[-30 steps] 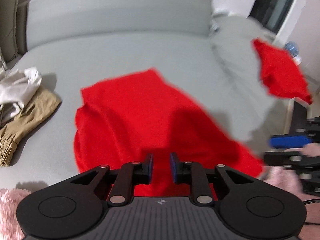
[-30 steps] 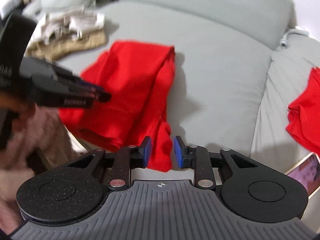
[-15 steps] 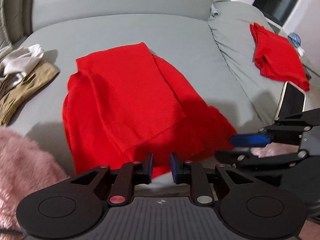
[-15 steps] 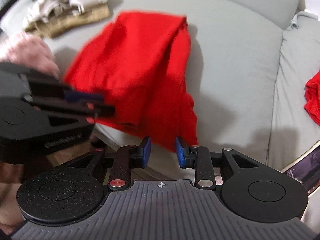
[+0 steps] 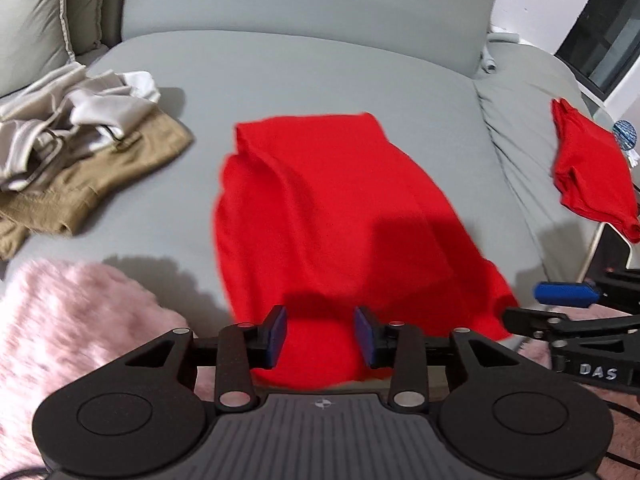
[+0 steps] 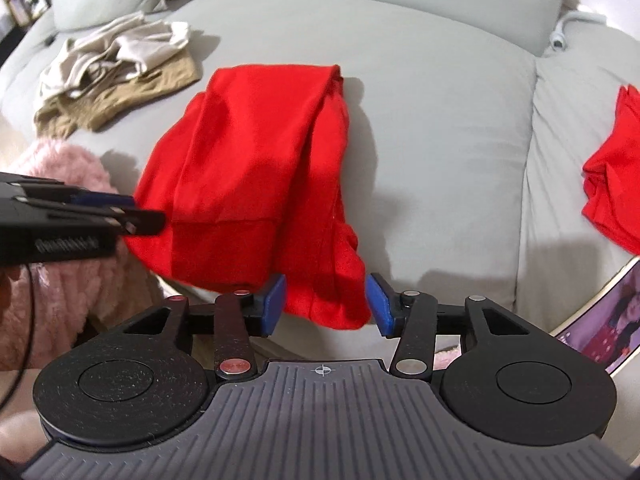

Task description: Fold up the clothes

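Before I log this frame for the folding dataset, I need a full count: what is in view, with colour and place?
Sofa: one, grey, beneath everything.
Red garment: one, partly folded, seat centre, near end hanging over the front edge.
Second red garment: one, on the right seat cushion.
Khaki garment: one, left of the seat.
Pale garment: one, off-white, crumpled on the khaki one.
Phone or tablet: one, lit screen, far right.
Pink fluffy sleeve: near left.
Left gripper: black, blue pads, open.
Right gripper: black, blue pads, open.
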A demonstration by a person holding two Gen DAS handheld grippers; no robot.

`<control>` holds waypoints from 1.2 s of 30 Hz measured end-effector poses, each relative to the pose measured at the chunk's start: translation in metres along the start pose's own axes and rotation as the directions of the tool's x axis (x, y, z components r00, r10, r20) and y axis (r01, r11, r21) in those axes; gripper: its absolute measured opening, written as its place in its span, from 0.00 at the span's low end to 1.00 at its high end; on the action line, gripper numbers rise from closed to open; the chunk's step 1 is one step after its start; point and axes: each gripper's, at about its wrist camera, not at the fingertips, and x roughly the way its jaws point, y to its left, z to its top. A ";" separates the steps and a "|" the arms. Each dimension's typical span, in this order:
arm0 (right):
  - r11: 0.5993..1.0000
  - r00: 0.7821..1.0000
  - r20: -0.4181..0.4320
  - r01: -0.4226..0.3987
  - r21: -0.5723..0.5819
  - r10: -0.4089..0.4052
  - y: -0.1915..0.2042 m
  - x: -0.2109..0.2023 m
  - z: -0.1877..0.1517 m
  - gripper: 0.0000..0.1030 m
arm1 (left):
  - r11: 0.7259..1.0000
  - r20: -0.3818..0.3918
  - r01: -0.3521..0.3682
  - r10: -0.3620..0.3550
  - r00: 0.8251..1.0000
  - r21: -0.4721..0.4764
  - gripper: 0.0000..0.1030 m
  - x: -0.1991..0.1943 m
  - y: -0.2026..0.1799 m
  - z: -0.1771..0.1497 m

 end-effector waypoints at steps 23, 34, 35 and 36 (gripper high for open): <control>0.994 0.986 0.131 -0.103 0.026 0.099 0.020 0.057 0.067 0.24 | 0.989 0.294 0.143 -0.127 0.947 -0.035 0.06 0.040 0.019 0.048; 0.997 0.995 0.055 -0.079 0.019 0.078 0.023 0.075 0.056 0.32 | 0.984 0.091 0.072 -0.057 0.994 -0.166 0.08 0.080 0.040 0.059; 0.997 0.996 0.060 -0.073 0.016 0.072 0.022 0.070 0.056 0.32 | 0.984 0.071 0.040 -0.028 0.997 -0.173 0.09 0.073 0.041 0.056; 0.998 0.996 0.066 -0.068 0.015 0.067 0.020 0.066 0.056 0.32 | 0.985 0.053 0.019 -0.010 0.999 -0.170 0.09 0.067 0.042 0.053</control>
